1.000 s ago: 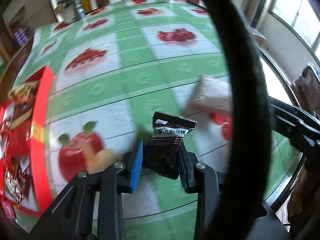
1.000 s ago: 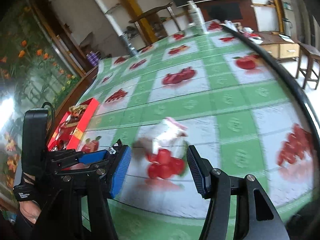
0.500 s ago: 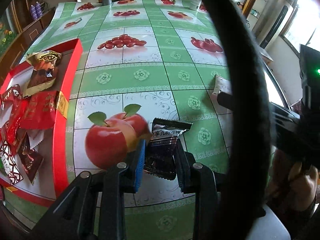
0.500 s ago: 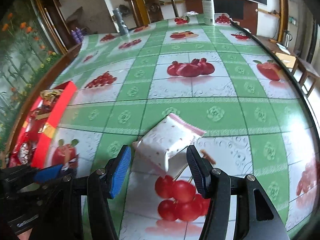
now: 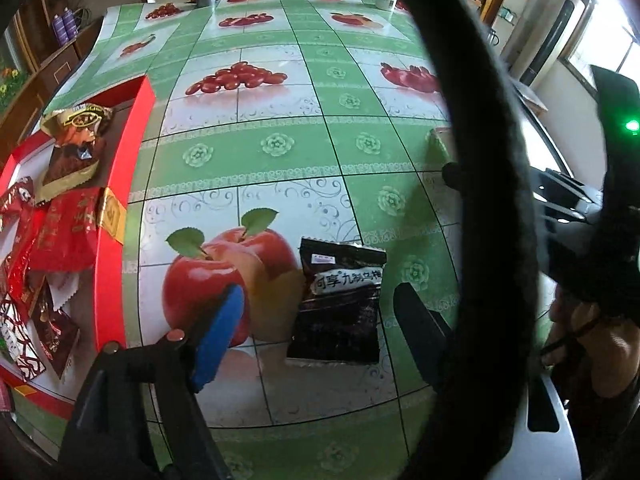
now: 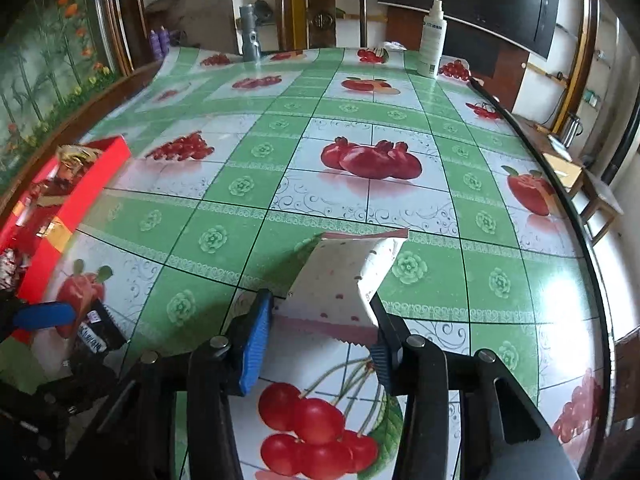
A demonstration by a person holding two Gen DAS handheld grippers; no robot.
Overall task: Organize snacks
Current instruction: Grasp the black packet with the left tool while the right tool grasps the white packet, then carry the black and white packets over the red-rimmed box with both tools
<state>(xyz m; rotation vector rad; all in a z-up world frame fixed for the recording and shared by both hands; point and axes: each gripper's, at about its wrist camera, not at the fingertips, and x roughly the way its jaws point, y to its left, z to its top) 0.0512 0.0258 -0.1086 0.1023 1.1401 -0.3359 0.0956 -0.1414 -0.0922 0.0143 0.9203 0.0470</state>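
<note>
Left gripper [image 5: 320, 320] jaws just spread, black packet [image 5: 340, 308] loose between (on tablecloth), right gripper [image 6: 320, 328] jaws just closed, pinching white packet [image 6: 344, 276]

The black snack packet [image 5: 340, 308], lying between the spread fingers of the left gripper [image 5: 320, 328], carries a white band of printed Chinese characters, reading roughly 阿享九制乌梅, with a small white label above it too fine to read. To that gripper's left, a brown-and-gold packet [image 5: 76, 144] in the red box [image 5: 120, 216] bears a gold emblem with illegible lettering.
</note>
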